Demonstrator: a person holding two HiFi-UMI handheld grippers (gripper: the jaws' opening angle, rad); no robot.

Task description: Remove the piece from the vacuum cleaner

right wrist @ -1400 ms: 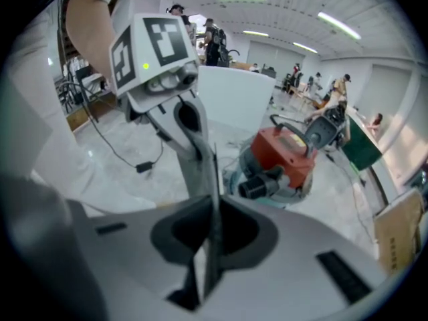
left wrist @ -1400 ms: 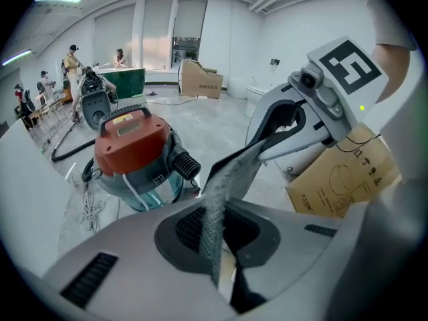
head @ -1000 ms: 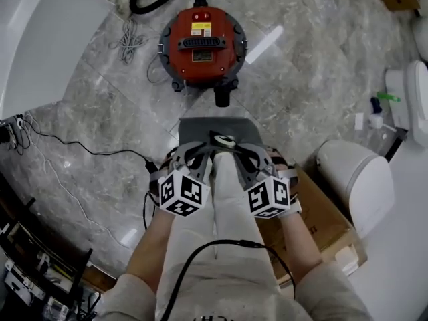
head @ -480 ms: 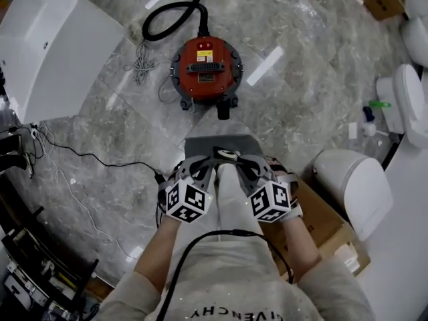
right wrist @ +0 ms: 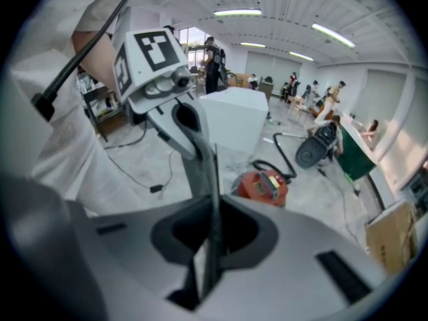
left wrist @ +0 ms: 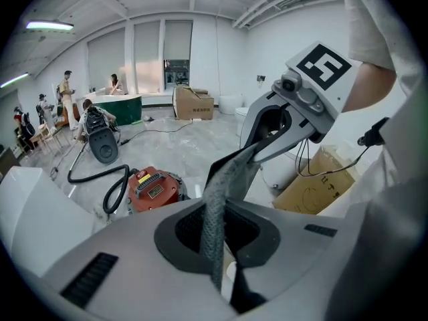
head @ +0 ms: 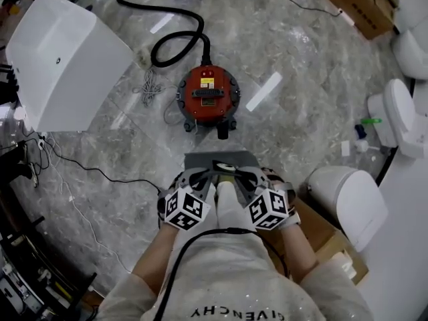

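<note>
Both tongs are clamped on the same thing. The left tongs [head: 198,177] pinch the near left edge of the grey piece [head: 217,159], whose rough, woven-looking edge sits nipped between the jaws in the left gripper view. The right tongs [head: 246,177] pinch its near right edge, which the right gripper view shows as a thin sheet seen edge-on. The grey piece hangs in the air in front of the person, well apart from the red vacuum cleaner [head: 207,99]. That stands on the floor [head: 301,79] ahead, its black hose [head: 177,29] curling away behind it, so the removal itself looks done. The main risk, as I judge it, is the grip: each pair of tongs bites only a narrow margin. If the hands drift apart or twist unevenly, one side could slip free and the grey piece swing or drop. A black cable [head: 200,239] loops across the person's front just below the tongs and might snag, and the cardboard box [head: 321,226] crowds the right side for any set-down
</note>
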